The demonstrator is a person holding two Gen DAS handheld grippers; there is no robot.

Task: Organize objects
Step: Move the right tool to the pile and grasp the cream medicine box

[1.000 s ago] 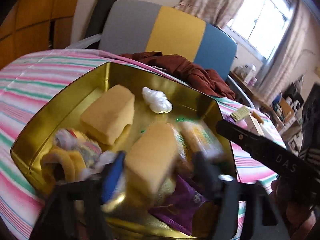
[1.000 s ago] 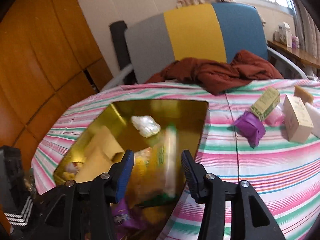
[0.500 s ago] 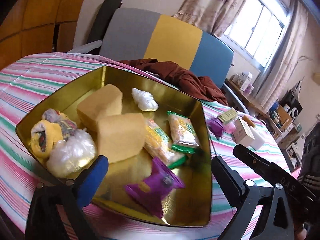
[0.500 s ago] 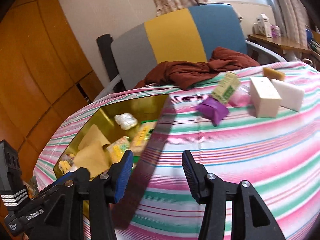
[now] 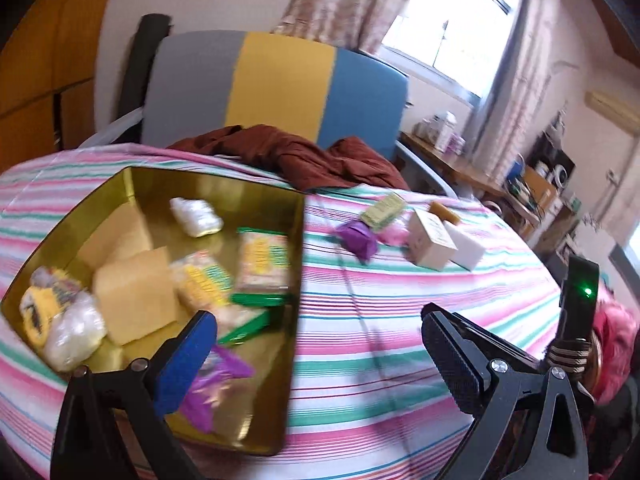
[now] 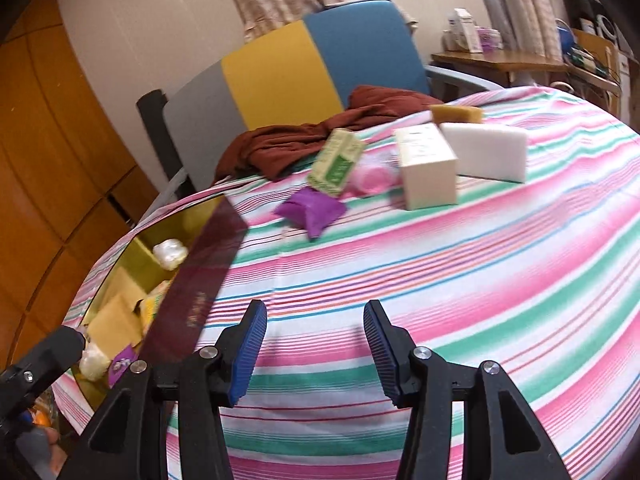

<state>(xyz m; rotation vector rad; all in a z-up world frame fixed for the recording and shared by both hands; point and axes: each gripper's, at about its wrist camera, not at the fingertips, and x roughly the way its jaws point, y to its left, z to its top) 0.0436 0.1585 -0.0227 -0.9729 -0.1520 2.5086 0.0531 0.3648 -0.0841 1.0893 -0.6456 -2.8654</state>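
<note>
Now | left gripper (image 5: 316, 356) fully spread, empty, just opening beside gold tin (image 5: 296, 256) | right gripper (image 6: 314, 354) part-open, empty, facing purple packet (image 6: 312, 210) at 12 o'clock, likely next pick

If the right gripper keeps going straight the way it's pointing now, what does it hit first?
Most likely the bare striped tablecloth: the right gripper, empty and open, points down at it. Farther along that line sits the purple packet, though depth is hard to judge.

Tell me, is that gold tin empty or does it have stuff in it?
Partly full. The gold tin holds yellow sponges, snack packets and small wrapped bundles.
</note>
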